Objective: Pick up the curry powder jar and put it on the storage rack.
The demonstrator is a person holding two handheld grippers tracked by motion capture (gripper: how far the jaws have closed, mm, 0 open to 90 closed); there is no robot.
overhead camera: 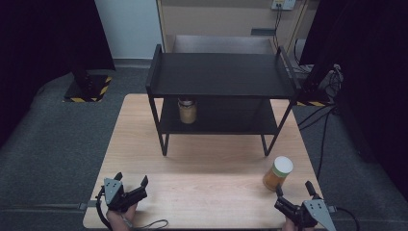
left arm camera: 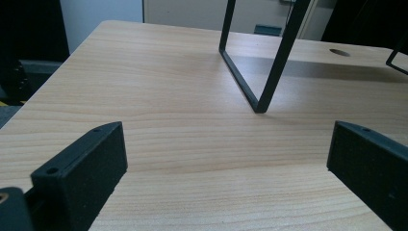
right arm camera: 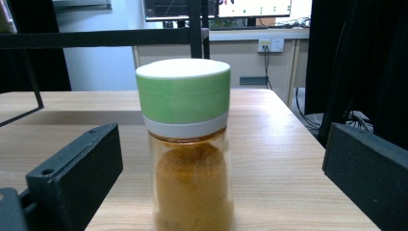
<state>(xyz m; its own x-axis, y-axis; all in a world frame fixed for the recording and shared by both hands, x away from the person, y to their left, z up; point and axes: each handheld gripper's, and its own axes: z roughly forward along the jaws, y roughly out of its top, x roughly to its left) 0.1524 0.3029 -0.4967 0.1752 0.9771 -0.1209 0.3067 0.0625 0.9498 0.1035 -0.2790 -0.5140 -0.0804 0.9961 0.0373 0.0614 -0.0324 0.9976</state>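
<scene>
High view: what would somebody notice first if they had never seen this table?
Probably the black two-tier shelf standing at the back of the wooden table, with a jar on its lower tier. Next, the green-lidded spice jar upright near the right edge, just ahead of the open right gripper.

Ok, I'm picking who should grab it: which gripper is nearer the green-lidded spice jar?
Right. The right gripper sits just behind the spice jar, which stands between its open fingers. The left gripper is far across the table, at its left edge.

A black two-tier shelf [overhead camera: 221,77] stands on the wooden table [overhead camera: 139,144], a jar [overhead camera: 187,111] on its lower tier.
</scene>
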